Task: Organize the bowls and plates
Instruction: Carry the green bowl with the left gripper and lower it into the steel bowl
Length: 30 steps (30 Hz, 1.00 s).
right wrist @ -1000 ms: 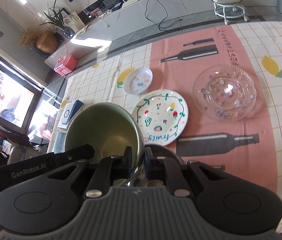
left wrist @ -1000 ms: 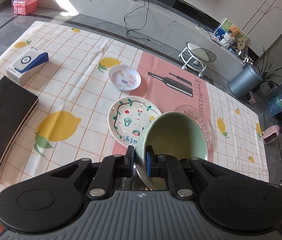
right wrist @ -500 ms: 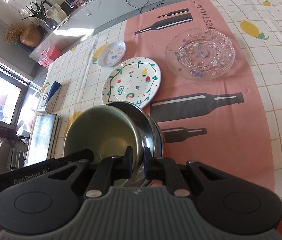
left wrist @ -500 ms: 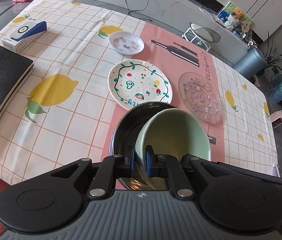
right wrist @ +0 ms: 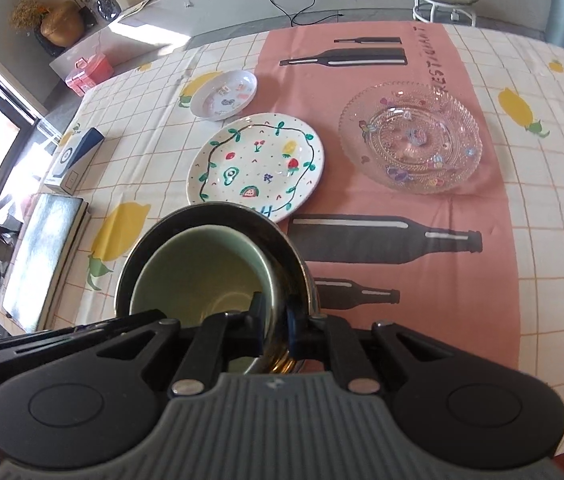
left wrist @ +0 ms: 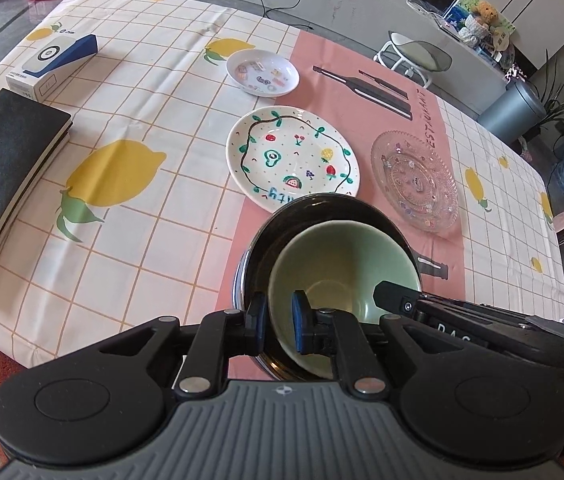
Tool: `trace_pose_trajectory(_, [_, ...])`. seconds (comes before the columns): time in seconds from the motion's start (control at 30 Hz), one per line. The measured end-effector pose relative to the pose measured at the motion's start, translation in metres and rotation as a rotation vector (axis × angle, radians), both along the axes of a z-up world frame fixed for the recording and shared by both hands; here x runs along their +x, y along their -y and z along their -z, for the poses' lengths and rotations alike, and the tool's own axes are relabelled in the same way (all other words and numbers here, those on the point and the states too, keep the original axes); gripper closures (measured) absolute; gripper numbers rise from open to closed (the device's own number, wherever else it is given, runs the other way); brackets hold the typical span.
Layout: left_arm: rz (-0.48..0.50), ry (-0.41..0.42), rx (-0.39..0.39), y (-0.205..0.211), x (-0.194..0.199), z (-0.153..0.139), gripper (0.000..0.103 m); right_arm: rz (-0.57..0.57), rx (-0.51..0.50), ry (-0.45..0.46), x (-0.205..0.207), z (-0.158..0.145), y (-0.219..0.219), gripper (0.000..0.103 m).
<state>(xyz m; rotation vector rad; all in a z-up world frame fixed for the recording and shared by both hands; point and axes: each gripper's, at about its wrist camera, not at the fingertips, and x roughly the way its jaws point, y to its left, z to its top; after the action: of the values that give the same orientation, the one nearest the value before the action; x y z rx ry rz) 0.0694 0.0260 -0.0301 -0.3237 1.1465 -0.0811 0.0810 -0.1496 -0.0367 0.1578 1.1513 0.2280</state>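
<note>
I have the green bowl [left wrist: 341, 268] sitting down inside the black bowl [left wrist: 278, 232], at the near edge of the table [left wrist: 130, 240] on the pink strip of the cloth. My left gripper [left wrist: 279, 318] has its jaws clamped on the green bowl's left rim, one blue pad inside and one outside. My right gripper [right wrist: 275, 322] grips the same bowl's right rim, jaws pinched tight on the wall, with the black bowl's shiny edge just beside the outer pad. From the left view the right gripper's fingertip [left wrist: 395, 296] pokes in over the green rim. Just beyond the bowls lies the fruit plate [left wrist: 293, 160], its near edge hidden behind the black bowl; whether they touch I cannot tell. To its right rests the glass plate [left wrist: 415, 180], apart from both. Farther off and slightly left is the small dish [left wrist: 262, 72]. Well to the left lie a black book [left wrist: 2, 184] and, beyond it, a blue-and-white box [left wrist: 56, 60].
</note>
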Motion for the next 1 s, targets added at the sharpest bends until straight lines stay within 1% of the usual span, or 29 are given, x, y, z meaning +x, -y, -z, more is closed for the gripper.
trace_pose_trajectory(0.07, [-0.008, 0.016, 0.005, -0.002, 0.0, -0.004, 0.089, -0.029, -0.053, 0.017, 0.002, -0.001, -0.006, 0.097])
trace_pose_trajectory(0.27, [-0.028, 0.032, -0.025, -0.01, 0.0, -0.008, 0.089, -0.081, -0.106, 0.027, 0.005, -0.001, -0.013, 0.098])
trace_pose_trajectory(0.33, [-0.036, 0.037, -0.047, -0.014, -0.001, -0.007, 0.085, -0.098, -0.118, 0.034, 0.005, -0.001, -0.014, 0.098])
trace_pose_trajectory(0.47, [-0.049, 0.048, -0.085, -0.019, -0.005, -0.006, 0.083, -0.104, -0.122, 0.034, 0.007, -0.002, -0.014, 0.097])
trace_pose_trajectory(0.53, [-0.049, 0.06, -0.094, -0.021, -0.006, -0.007, 0.08, -0.1, -0.11, 0.034, 0.008, -0.004, -0.013, 0.096])
trace_pose_trajectory(0.63, [-0.037, 0.077, -0.094, -0.019, -0.007, -0.009, 0.074, -0.095, -0.09, 0.033, 0.009, -0.006, -0.01, 0.096])
trace_pose_trajectory(0.8, [-0.037, 0.096, -0.093, -0.019, -0.007, -0.013, 0.07, -0.099, -0.065, 0.047, 0.009, -0.011, -0.008, 0.094])
trace_pose_trajectory(0.83, [-0.04, 0.098, -0.09, -0.02, -0.007, -0.013, 0.068, -0.105, -0.065, 0.057, 0.009, -0.012, -0.009, 0.094])
trace_pose_trajectory(0.93, [-0.047, 0.098, -0.09, -0.023, -0.006, -0.012, 0.067, -0.125, -0.071, 0.11, 0.005, -0.019, -0.011, 0.094])
trace_pose_trajectory(1.0, [-0.051, 0.097, -0.096, -0.024, -0.006, -0.011, 0.067, -0.126, -0.075, 0.139, 0.004, -0.025, -0.01, 0.091])
